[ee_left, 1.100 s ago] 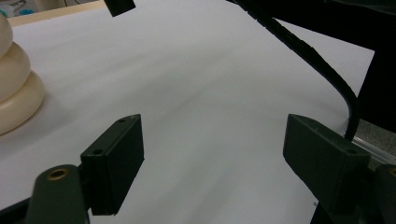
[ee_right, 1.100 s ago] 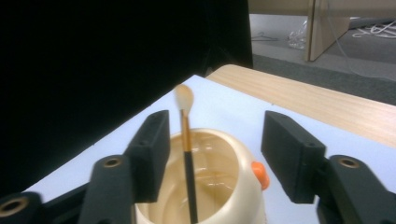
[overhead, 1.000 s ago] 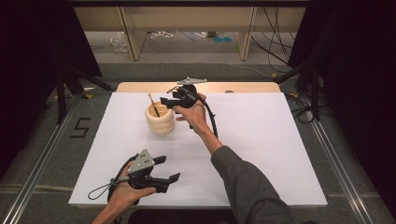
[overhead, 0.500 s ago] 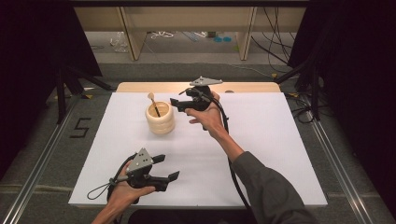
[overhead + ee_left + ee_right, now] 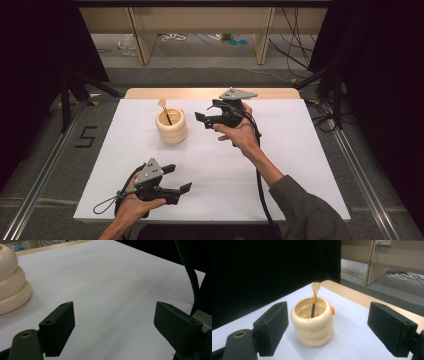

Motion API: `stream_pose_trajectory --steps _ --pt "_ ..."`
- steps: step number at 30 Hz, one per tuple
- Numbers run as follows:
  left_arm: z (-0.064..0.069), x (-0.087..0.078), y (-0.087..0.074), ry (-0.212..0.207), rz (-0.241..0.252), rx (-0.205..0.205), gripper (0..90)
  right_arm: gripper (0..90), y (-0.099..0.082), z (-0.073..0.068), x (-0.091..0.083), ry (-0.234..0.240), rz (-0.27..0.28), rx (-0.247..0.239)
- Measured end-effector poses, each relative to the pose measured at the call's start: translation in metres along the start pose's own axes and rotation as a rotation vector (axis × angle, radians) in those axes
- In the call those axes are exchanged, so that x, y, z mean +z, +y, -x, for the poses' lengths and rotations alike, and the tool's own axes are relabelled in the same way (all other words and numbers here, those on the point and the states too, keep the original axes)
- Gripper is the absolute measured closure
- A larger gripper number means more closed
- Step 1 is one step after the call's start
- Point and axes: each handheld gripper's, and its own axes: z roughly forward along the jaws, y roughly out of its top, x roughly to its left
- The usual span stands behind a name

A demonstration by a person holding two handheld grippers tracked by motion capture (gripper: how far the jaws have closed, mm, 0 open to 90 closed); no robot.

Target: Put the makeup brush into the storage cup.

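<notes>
Since the earlier frame the right tool (image 5: 206,120) has drawn back to the right of the cream ringed cup (image 5: 171,127), and its jaws, just opening, stand apart with nothing between them. A spoon (image 5: 165,111) stands inside the cup, leaning on its rim. The cup stands on the white bench (image 5: 300,150), toward its far side. A careless return could knock the leaning spoon and tip the cup. Nearer than the cup, the left tool (image 5: 177,179) rests, jaws apart and empty. Nothing blocks the way.

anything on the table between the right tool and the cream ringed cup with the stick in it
Nothing visible does. The right tool hangs open beside the cup, a bare strip of white table between them. In the right gripper view the cup stands unobstructed ahead of its jaws.
</notes>
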Motion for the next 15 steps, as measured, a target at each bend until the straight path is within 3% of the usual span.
stream_pose_trajectory --steps 11,13,15 --pt "0.0 -0.002 0.001 0.014 0.009 -0.007 16.9 18.4 -0.016 -0.002 -0.028 -0.013 0.002 -0.019" --pt "-0.003 -0.002 0.002 0.028 0.016 0.024 16.9 18.0 -0.021 0.0 -0.034 -0.013 0.003 -0.007" --pt "-0.001 -0.002 0.001 0.012 0.007 0.001 16.9 17.8 -0.026 0.002 -0.041 -0.022 0.001 -0.015"
